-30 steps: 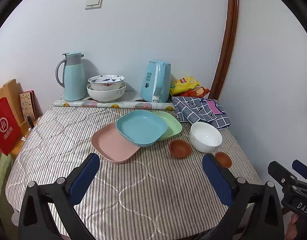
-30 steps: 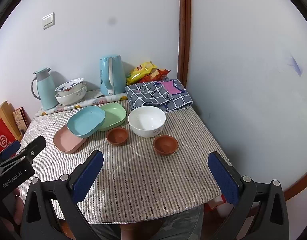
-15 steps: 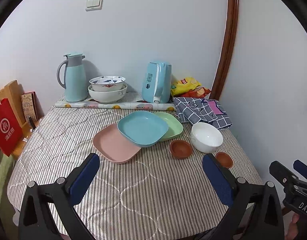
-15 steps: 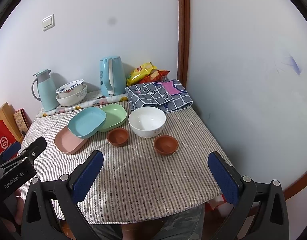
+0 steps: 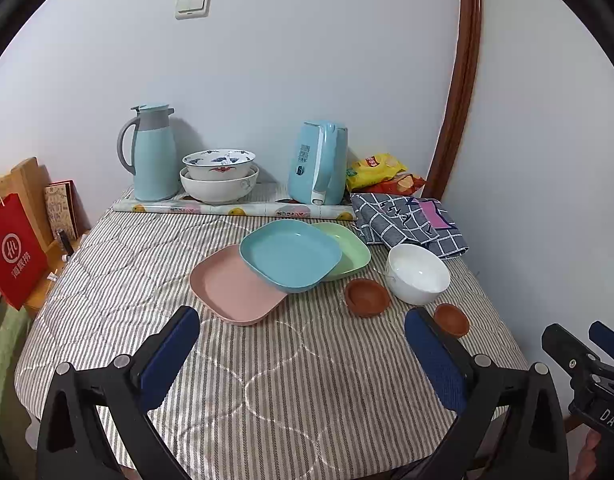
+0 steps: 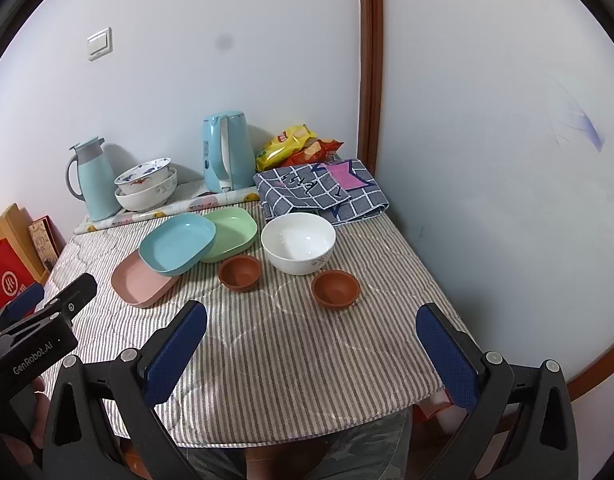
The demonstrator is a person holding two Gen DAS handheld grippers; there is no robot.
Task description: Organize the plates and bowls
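On the striped tablecloth a blue plate (image 5: 291,255) (image 6: 178,243) lies overlapping a pink plate (image 5: 235,290) (image 6: 141,285) on its left and a green plate (image 5: 347,250) (image 6: 233,231) on its right. A white bowl (image 5: 418,274) (image 6: 298,243) stands to the right, with two small brown bowls (image 5: 367,297) (image 5: 451,320) (image 6: 239,273) (image 6: 335,289) near it. My left gripper (image 5: 303,360) is open and empty above the near table edge. My right gripper (image 6: 313,352) is open and empty, also near the front edge.
At the back stand a light blue thermos (image 5: 154,152), two stacked patterned bowls (image 5: 219,178), a blue kettle (image 5: 319,162), snack bags (image 5: 379,172) and a folded checked cloth (image 5: 407,222). A red bag (image 5: 13,248) stands left of the table. Walls close the back and right.
Both grippers have drawn back slightly and risen a little; the table objects sit a bit lower and farther in view. Nothing on the table has moved.
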